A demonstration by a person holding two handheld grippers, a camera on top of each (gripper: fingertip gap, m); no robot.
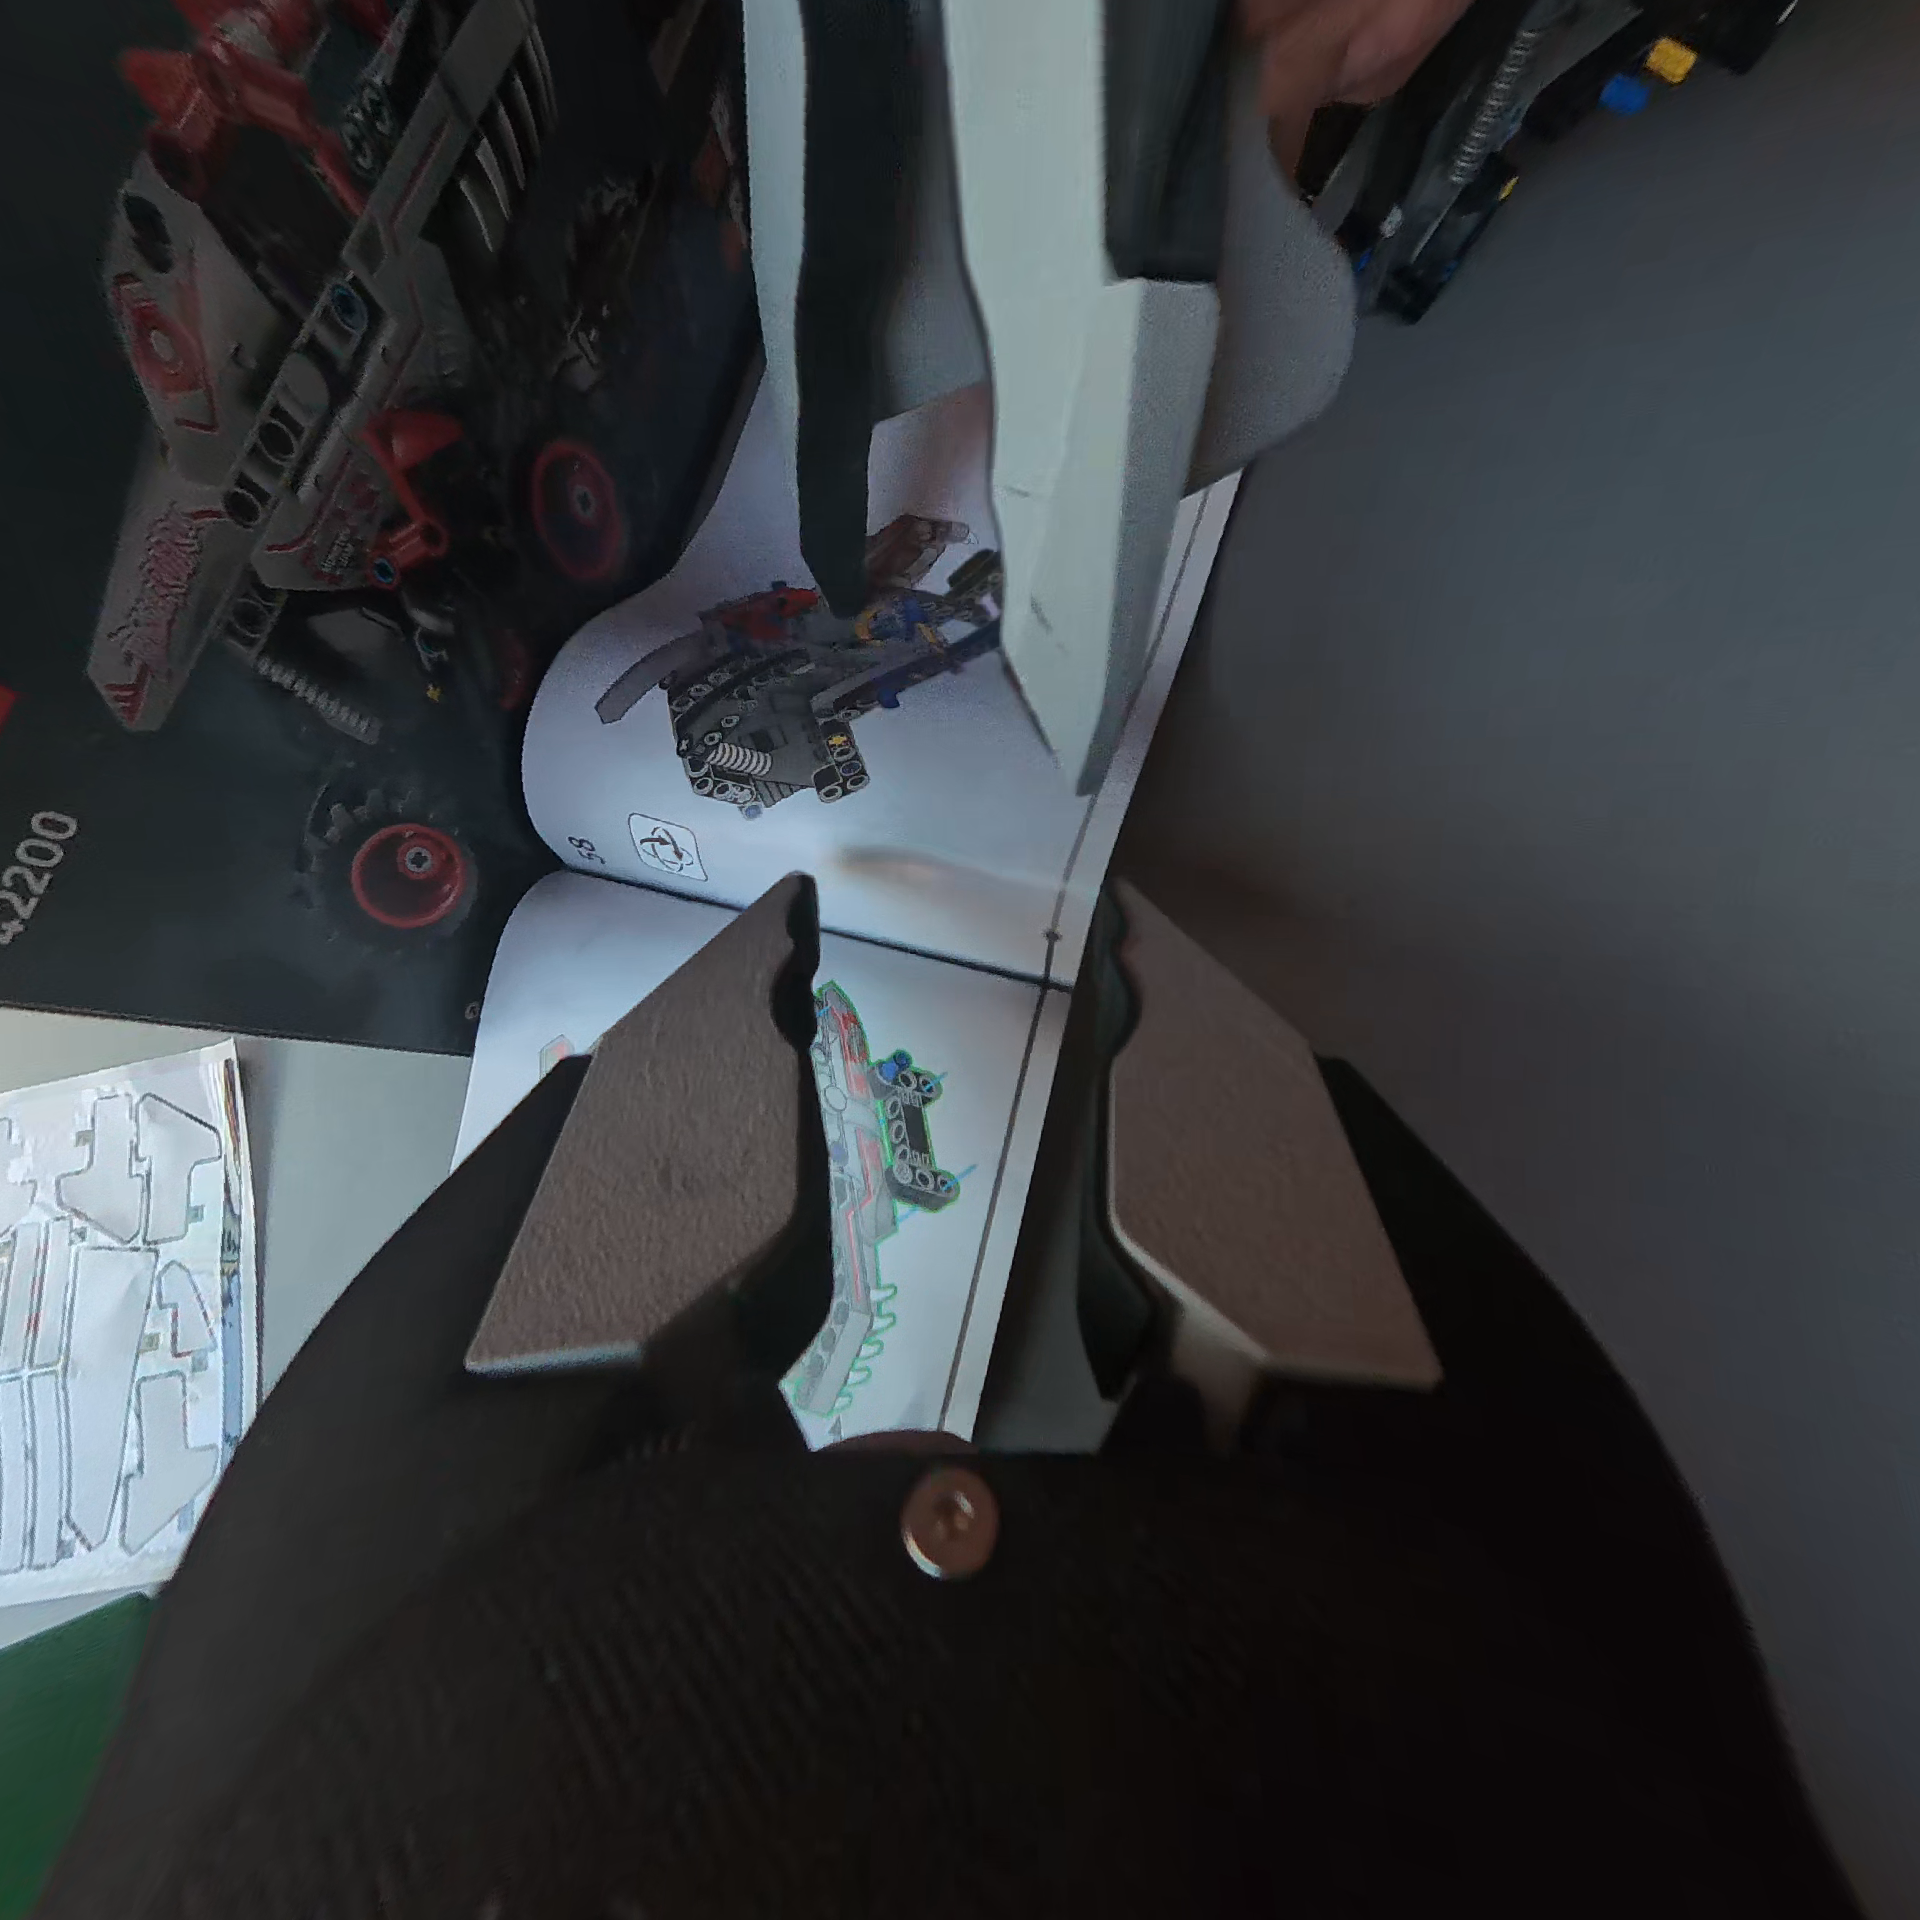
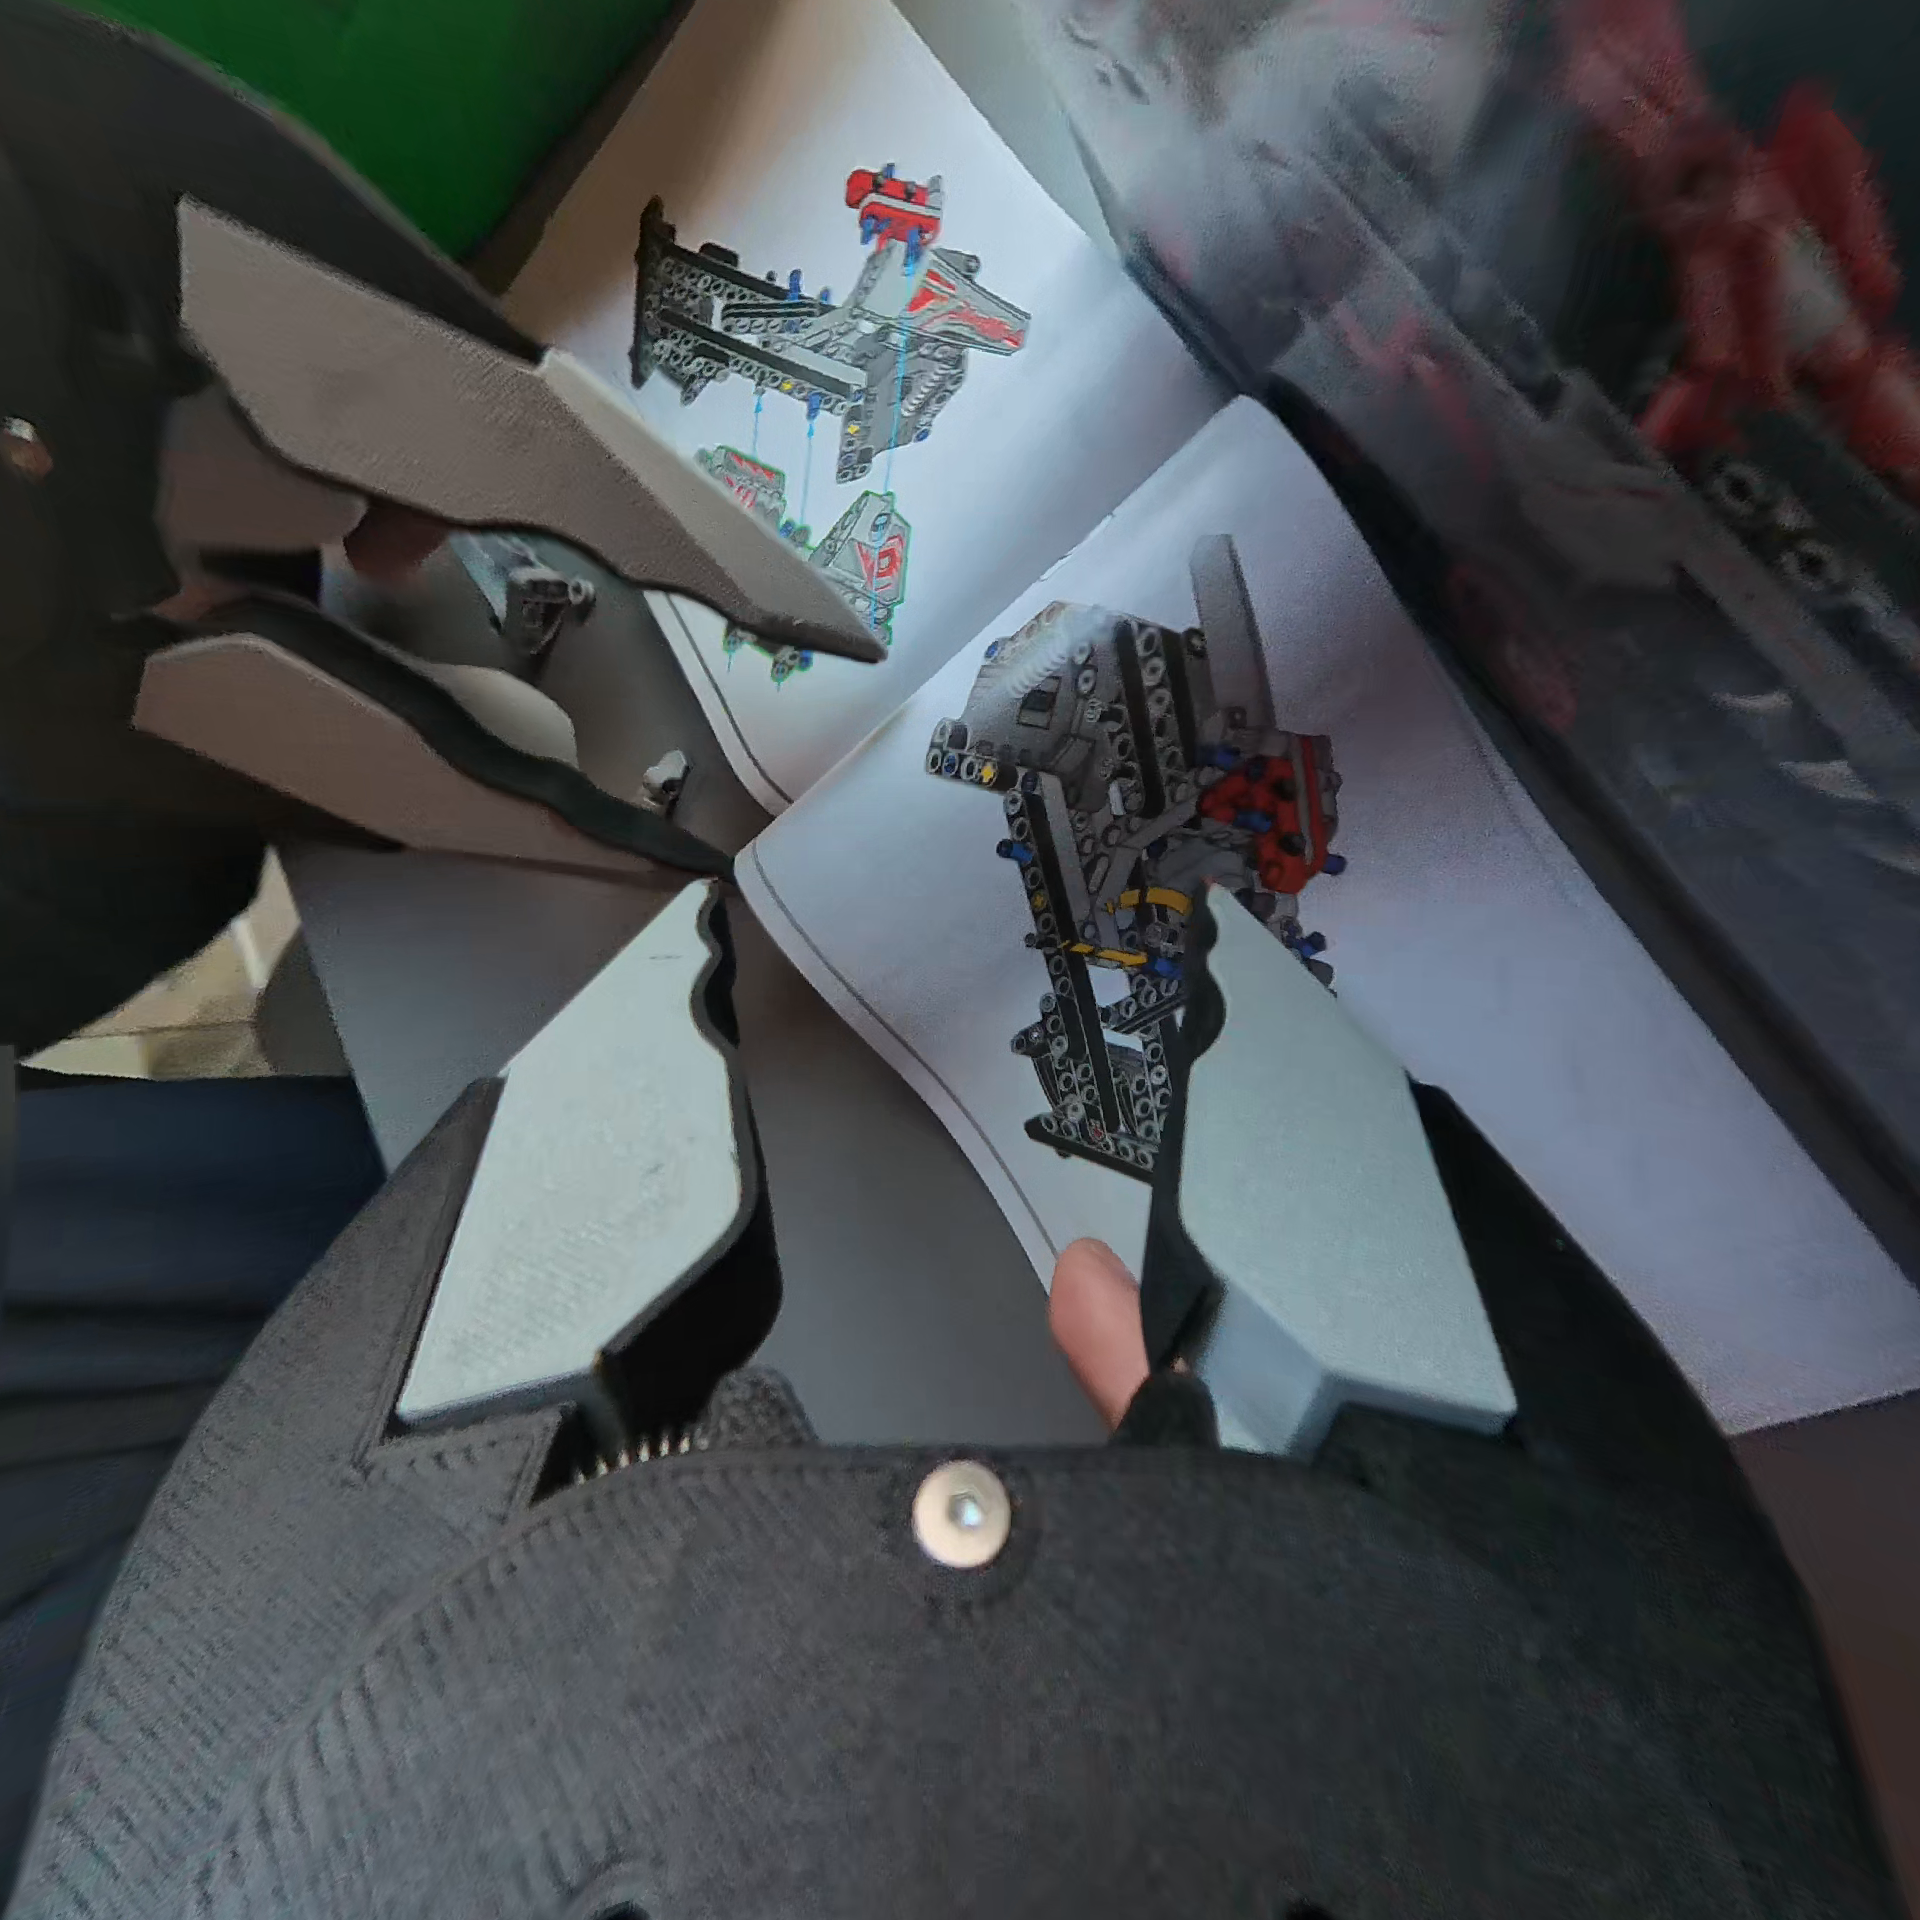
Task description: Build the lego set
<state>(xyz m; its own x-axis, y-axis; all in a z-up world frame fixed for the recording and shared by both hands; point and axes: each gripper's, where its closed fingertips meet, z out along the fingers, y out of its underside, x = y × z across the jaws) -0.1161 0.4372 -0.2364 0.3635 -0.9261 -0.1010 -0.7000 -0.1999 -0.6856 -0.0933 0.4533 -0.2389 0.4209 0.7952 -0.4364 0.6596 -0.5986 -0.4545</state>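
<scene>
The open instruction booklet [image 1: 914, 748] lies on the grey table, and it also shows in the right wrist view [image 2: 1455, 1039]. My left gripper [image 1: 956, 904] is open and empty, low over the booklet's near page. My right gripper [image 2: 966, 904] is open and empty, with its tips over the page's edge and the drawing. Each gripper shows in the other's view: the right gripper [image 1: 925, 613] from above, the left gripper [image 2: 800, 758] from the left. Two small grey Lego pieces [image 2: 540, 601] show through the left gripper's gap. A partly built black model [image 1: 1455, 166] sits at the top right.
The dark Lego box [image 1: 312, 416] lies along the booklet's far side, and it is blurred in the right wrist view [image 2: 1610, 416]. A sticker sheet [image 1: 114, 1299] lies at the lower left. A fingertip [image 2: 1091, 1320] rests by my right gripper's base. A green surface [image 2: 416, 94] shows beyond the table [image 1: 1558, 831]. My two grippers' fingertips are within a few centimetres of each other. Both grippers' tips are roughly 15 centimetres from the partly built black model [image 1: 1455, 166].
</scene>
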